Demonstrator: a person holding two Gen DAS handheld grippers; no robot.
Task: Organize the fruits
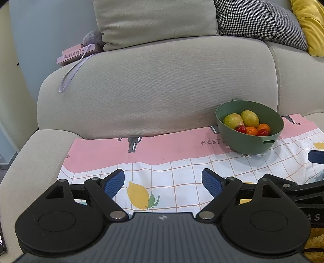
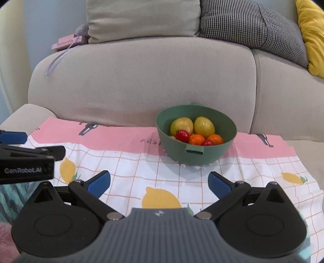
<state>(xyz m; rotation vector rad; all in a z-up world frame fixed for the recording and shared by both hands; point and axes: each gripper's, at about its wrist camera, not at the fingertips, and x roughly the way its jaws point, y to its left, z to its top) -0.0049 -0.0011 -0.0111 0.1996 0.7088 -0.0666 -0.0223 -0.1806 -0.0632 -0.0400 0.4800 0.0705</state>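
Note:
A green bowl [image 1: 250, 139] [image 2: 195, 155] stands on the pink and white cloth [image 1: 162, 153] [image 2: 125, 161] near the sofa front. It holds two yellow-green mangoes [image 1: 250, 118] [image 2: 203, 127], two oranges [image 1: 263, 127] [image 2: 196, 139] and small red fruits [image 1: 241, 128] [image 2: 182, 135]. My left gripper [image 1: 163, 183] is open over the cloth, nothing between its blue pads, with the bowl ahead to its right. My right gripper [image 2: 159, 183] is open too, empty, with the bowl straight ahead. The left gripper's body [image 2: 26, 161] shows at the left edge of the right wrist view.
A beige sofa [image 1: 158, 85] rises right behind the cloth, with cushions on top: beige [image 1: 156, 18], houndstooth [image 1: 257, 20], yellow [image 1: 309, 24]. A pink "Butterfly" box [image 1: 76, 54] with a ribbon lies on the sofa's left. Lemon prints dot the cloth.

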